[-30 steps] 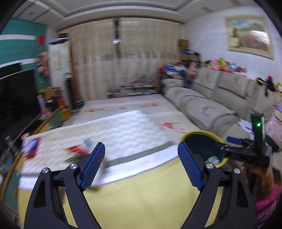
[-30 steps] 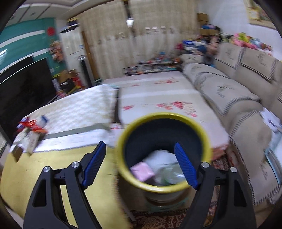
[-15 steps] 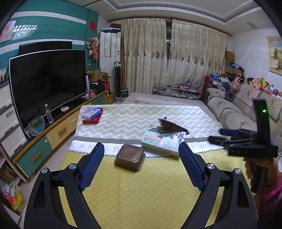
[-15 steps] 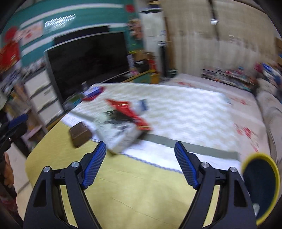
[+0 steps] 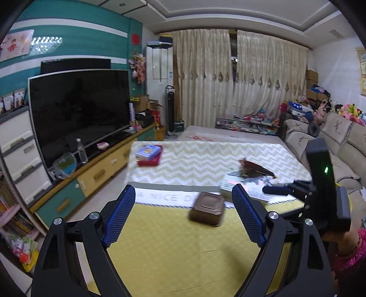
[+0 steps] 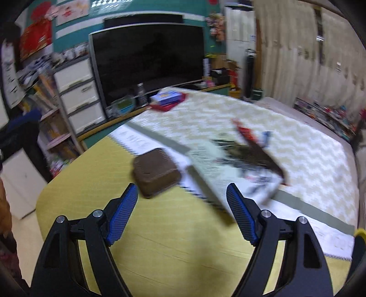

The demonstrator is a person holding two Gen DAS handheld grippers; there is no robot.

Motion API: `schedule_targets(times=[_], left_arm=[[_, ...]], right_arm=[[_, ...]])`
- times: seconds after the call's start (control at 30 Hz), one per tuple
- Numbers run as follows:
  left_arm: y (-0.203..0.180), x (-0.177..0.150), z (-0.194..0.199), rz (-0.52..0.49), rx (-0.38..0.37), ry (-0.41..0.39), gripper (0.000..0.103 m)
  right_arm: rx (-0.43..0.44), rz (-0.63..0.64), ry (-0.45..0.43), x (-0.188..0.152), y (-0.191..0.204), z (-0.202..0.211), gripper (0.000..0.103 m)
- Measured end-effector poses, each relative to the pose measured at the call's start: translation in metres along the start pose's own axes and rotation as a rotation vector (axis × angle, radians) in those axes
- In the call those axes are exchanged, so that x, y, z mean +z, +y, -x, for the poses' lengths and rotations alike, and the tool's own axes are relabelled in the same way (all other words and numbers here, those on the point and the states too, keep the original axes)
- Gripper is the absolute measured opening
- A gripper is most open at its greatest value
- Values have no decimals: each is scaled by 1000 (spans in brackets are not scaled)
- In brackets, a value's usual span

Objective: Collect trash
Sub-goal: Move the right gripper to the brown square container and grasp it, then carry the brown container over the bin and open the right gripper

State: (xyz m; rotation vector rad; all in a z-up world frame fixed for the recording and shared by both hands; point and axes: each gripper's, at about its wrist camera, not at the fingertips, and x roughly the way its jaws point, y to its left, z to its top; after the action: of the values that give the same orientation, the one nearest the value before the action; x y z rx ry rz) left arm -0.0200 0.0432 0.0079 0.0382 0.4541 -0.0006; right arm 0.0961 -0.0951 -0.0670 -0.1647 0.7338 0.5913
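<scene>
You are facing a living room with a teal-and-white striped wall (image 5: pixel 75 34) on your left, where a large dark television (image 5: pixel 79 109) stands on a low yellow and teal cabinet (image 5: pixel 100 173). White drawer units (image 5: pixel 18 157) sit further left. Cream curtains (image 5: pixel 238 77) are drawn across the far wall, beside a tall white air conditioner (image 5: pixel 160 61) and a slim tower fan (image 5: pixel 170 114). A beige sofa (image 5: pixel 336 141) piled with plush toys runs along your right. The white ceiling (image 5: pixel 228 13) is stepped.

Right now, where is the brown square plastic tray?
The brown square plastic tray lies on the yellow mat, centre of the left wrist view, just left of the white box.
</scene>
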Motion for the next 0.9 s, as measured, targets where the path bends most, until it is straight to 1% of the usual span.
schedule_targets(times=[0.1,0.2,0.33,0.4,0.47,0.67,0.87,0.9], left_arm=[[14,3,9,-5,43,-20,85],[27,5,14,1,61,-32,85],[36,4,16,5,50,-27,85],[37,3,16,0,41,-25,85],[37,3,14,-3,33,-23,85],[37,3,12,-4,9,-22,85],[36,1,12,-3,-2,-20,85],[36,1,12,-4,-3,-20,85]], right_arm=[[24,16,16,6,15,-15,75],[15,-2,30,14,24,-30,75],[-22,-19,53,17,29,-46,75],[-58,-28,61,19,29,-55,75],[-69,-48,75,20,26,-63,75],[-72,-78,113,23,26,-81,76],[-82,-102,142,25,24,-90,76],[-85,-102,144,25,24,-91,74]])
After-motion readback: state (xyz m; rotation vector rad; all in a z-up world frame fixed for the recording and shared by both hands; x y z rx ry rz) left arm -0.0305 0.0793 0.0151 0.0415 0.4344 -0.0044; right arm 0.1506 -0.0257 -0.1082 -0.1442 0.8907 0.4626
